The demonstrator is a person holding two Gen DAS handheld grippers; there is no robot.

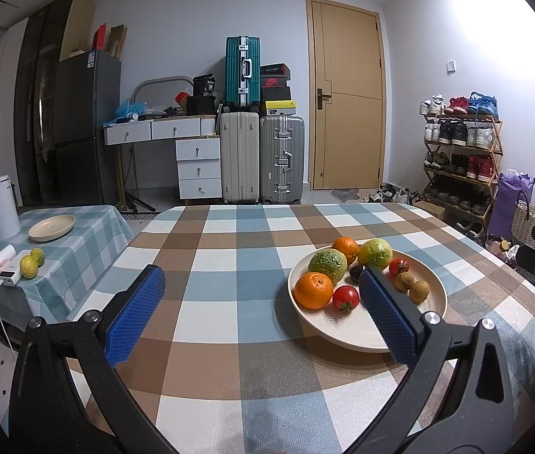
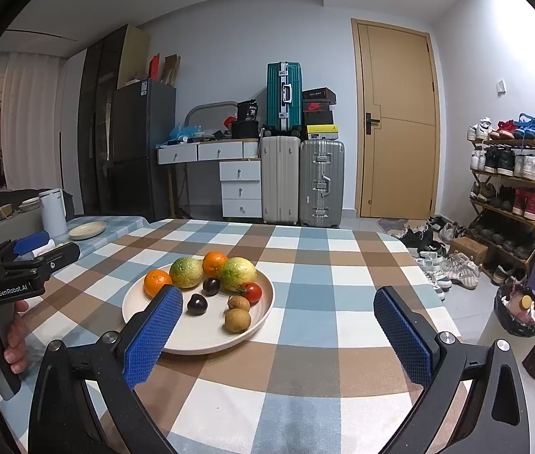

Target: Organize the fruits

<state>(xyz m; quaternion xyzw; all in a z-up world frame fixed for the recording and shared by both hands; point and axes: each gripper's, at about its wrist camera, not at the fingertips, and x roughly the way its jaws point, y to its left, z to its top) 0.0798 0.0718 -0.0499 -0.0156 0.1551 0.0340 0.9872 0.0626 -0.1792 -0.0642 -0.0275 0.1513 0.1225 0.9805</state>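
A cream plate [image 1: 350,335] [image 2: 207,340] on the checked tablecloth holds two oranges [image 1: 313,290], two yellow-green citrus [image 1: 327,265], tomatoes [image 1: 346,299], dark plums [image 2: 196,303] and two brown longans [image 2: 237,320]. My left gripper [image 1: 262,314] is open and empty, left of the plate, with its right finger [image 1: 388,314] over the plate's near side. Open and empty too, my right gripper [image 2: 279,336] hovers right of the plate, its left finger [image 2: 154,336] over the rim. On the side table lie two more yellow-green fruits [image 1: 29,266] near an empty plate [image 1: 52,227] [image 2: 87,230].
A white kettle [image 1: 1,208], a power bank and a cable sit on the side table at left. A hand [image 2: 14,340] holds the left gripper [image 2: 46,249] at the right wrist view's left edge. Suitcases, drawers, a shoe rack and a bin stand beyond the table.
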